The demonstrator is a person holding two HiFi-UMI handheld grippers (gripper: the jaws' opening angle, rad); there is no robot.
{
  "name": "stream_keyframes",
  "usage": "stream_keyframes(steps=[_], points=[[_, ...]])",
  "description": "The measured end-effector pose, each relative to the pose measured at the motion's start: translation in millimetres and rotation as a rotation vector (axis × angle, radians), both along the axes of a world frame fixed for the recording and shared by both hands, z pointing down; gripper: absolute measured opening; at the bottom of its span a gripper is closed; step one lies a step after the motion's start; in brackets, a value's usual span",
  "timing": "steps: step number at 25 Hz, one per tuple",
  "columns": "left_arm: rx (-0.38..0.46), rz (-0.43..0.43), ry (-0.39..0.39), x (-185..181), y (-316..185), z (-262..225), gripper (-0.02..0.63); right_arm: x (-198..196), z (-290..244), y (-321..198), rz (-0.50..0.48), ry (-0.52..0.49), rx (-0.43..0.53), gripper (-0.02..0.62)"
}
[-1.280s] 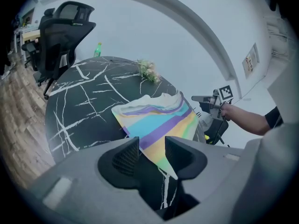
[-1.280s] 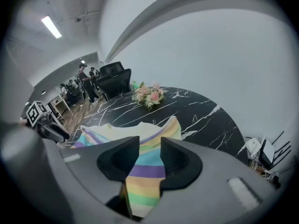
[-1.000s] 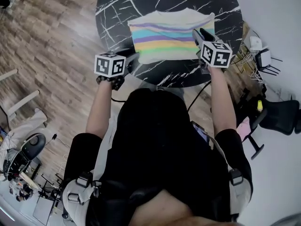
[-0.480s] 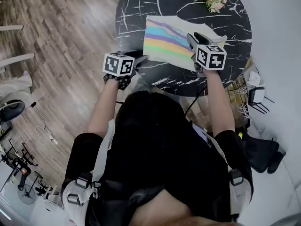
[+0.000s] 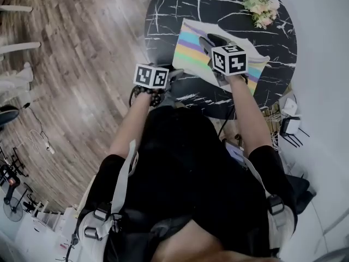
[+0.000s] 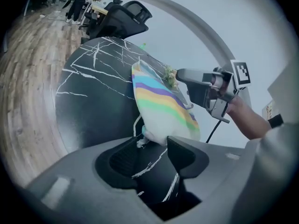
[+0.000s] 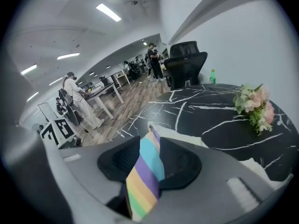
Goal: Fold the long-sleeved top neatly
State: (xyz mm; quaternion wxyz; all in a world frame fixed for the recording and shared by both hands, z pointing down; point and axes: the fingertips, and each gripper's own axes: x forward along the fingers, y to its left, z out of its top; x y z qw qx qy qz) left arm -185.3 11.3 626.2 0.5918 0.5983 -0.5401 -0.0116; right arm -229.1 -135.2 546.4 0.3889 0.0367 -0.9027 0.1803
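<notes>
Clamping the striped top (image 7: pixel 140 190), right tool (image 7: pixel 148 161) (grip unclear in head view).

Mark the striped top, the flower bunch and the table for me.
striped top (image 5: pixel 188 51), head view, on its coloured stripes.
flower bunch (image 5: pixel 262 7), head view, middle of the blooms.
table (image 5: pixel 163 15), head view, bare black marble left of the top.
</notes>
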Motion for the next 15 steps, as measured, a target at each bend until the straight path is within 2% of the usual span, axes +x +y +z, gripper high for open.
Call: stream_keyframes(steps=[3,11,15], points=[[0.004,0.000,0.032,4,-1,5,0.201,-19,14,15,-0.026,0.024,-0.012,0.138],[0.035,0.020,0.076,8,-6,3,0.176,-50,48,3,0.097,0.135,0.004,0.183],[0.045,0.063,0.087,15,-8,2,0.178,-57,61,2,0.118,0.206,0.028,0.270]])
